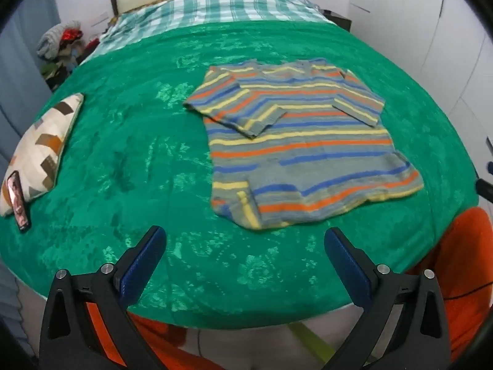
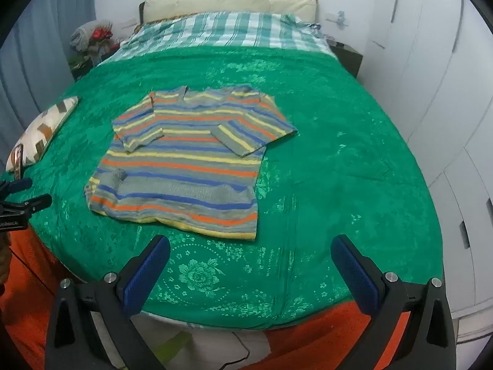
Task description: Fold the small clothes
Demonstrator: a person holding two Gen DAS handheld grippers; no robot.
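Observation:
A small striped sweater [image 1: 302, 141] in grey, blue, orange and yellow lies flat on the green bedspread [image 1: 138, 141], both sleeves folded in across its chest. The same sweater [image 2: 185, 166] shows left of centre in the right wrist view. My left gripper [image 1: 245, 240] hovers open above the bed's near edge, short of the sweater's hem, nothing between its blue pads. My right gripper [image 2: 250, 248] is likewise open over the near edge of the bedspread [image 2: 339, 169], just right of the hem. The left gripper's fingertips [image 2: 27, 197] poke in at the left edge.
A patterned cushion [image 1: 40, 151] with a phone [image 1: 18, 200] leaning on it lies at the bed's left side. A checked sheet [image 1: 222, 6] and headboard are at the far end. Clothes pile [image 1: 58, 43] beside the bed at left; white wardrobe doors [image 2: 431, 92] at right. Orange fabric [image 1: 462, 262] hangs below the near edge.

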